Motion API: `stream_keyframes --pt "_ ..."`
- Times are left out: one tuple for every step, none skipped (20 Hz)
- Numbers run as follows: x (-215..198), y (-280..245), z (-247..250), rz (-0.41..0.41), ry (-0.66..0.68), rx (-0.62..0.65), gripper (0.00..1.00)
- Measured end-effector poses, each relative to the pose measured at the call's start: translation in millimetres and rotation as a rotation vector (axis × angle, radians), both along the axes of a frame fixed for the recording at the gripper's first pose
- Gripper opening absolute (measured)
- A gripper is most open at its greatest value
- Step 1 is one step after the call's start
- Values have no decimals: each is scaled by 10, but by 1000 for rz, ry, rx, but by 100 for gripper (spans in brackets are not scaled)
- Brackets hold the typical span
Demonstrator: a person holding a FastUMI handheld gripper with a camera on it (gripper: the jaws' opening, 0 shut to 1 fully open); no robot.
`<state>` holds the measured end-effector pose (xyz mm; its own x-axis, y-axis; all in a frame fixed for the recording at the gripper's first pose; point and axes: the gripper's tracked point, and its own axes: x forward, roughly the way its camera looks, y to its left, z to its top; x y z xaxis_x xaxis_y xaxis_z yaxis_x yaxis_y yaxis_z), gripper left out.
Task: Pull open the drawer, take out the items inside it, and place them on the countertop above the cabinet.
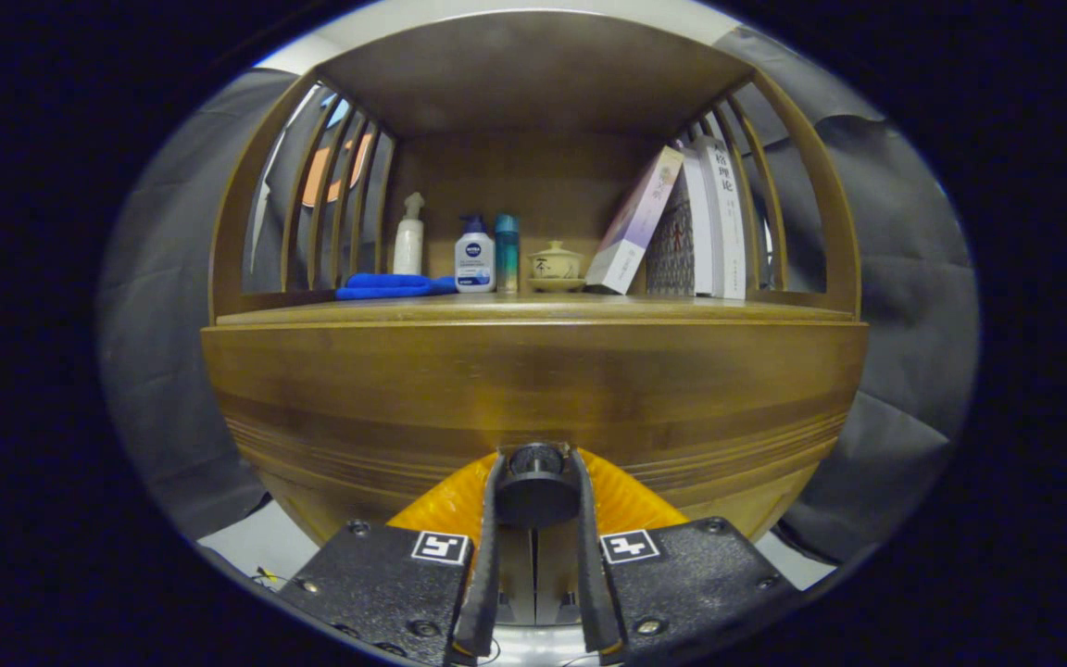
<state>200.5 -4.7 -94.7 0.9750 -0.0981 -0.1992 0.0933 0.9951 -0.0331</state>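
Behind the wooden cabinet (533, 389) hangs grey cloth, with pale floor showing below on both sides. Your countertop (533, 310) sits above the drawer front (459, 408), under a slatted open shelf roof. On it, from one side to the other, stand a folded blue cloth (387, 285), a white pump bottle (409, 237), a white lotion bottle (474, 256) with a blue cap, a teal tube (507, 243), a small lidded ceramic cup (556, 263) on a saucer, and several leaning books (691, 222).

You hold the gripper (535, 474) level, pointing straight at the drawer front. Its two fingers are nearly together, pressed on either side of the dark round drawer knob (535, 486). The drawer looks closed; I cannot see its contents.

The lotion bottle carries a round blue NIVEA badge. The book spines bear Chinese characters.
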Motion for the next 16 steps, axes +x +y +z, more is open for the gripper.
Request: stream_keyframes --pt "-53 18 -8 0 2 -2 38" --pt "-109 29 -7 1 8 4 38" --pt "-158 42 -8 4 13 14 38" --pt "-222 53 -2 9 19 18 38" --pt "-276 49 -9 11 24 18 38" --pt "-345 58 -3 11 28 19 38" --pt "-427 69 -11 14 35 15 38" --pt "-499 85 -6 15 38 22 38" --pt "-564 96 -3 15 41 26 38" --pt "-627 91 -4 16 45 26 38" --pt "-696 95 -5 17 46 27 38" --pt "-765 96 0 19 46 25 38" --pt "-835 103 -4 20 45 25 38" --pt "-901 103 3 22 46 26 38" --pt "-973 105 0 24 49 30 38" --pt "-1038 107 2 28 53 26 38"
